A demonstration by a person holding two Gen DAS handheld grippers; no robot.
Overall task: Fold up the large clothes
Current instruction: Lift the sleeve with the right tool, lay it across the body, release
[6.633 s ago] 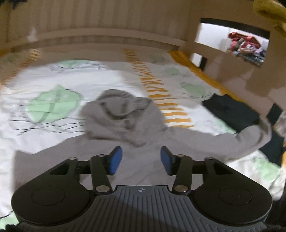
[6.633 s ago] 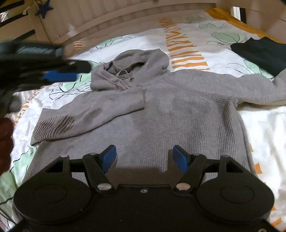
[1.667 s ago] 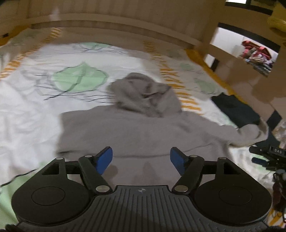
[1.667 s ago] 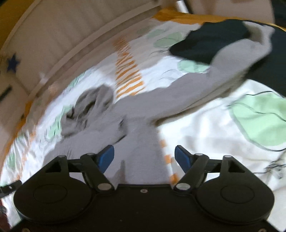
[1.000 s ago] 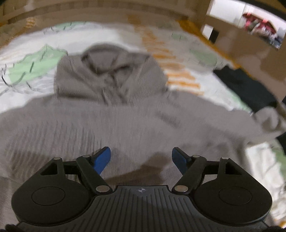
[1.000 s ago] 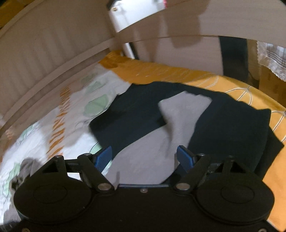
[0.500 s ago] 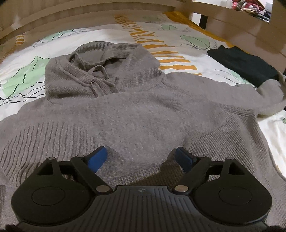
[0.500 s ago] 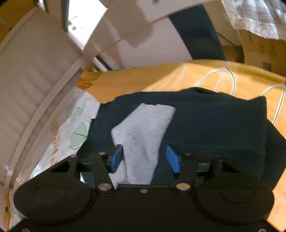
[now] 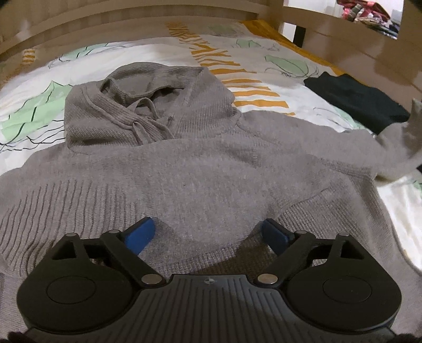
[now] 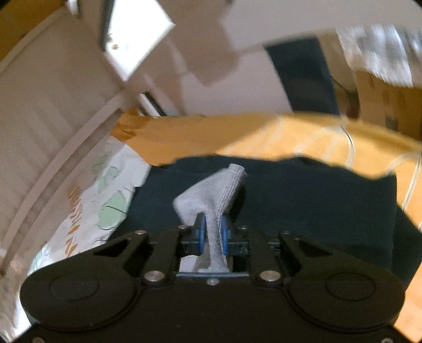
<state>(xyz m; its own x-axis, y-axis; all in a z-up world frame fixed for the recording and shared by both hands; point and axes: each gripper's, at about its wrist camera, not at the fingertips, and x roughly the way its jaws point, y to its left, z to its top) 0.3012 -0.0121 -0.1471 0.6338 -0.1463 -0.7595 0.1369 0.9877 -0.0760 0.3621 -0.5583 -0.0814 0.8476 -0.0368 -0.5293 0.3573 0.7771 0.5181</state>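
Note:
A grey knitted hoodie lies front up on the bed, hood toward the headboard, its left sleeve folded across the chest. My left gripper hovers just over that folded sleeve's cuff, jaws still opening, nothing between them. The hoodie's right sleeve stretches off to the right and its end lifts at the picture's edge. In the right wrist view my right gripper is closing on that grey sleeve cuff, the blue pads pinching the fabric over a dark folded garment.
The bed carries a white sheet with green leaves and orange stripes. A dark garment lies at the right side on an orange cover. A wooden headboard runs along the far side. A cardboard box stands beyond the bed.
The right jaws closed from wide open onto the grey cuff, which now stands bunched between the pads. The left gripper settled low over the hoodie's chest and its jaws spread a little wider.

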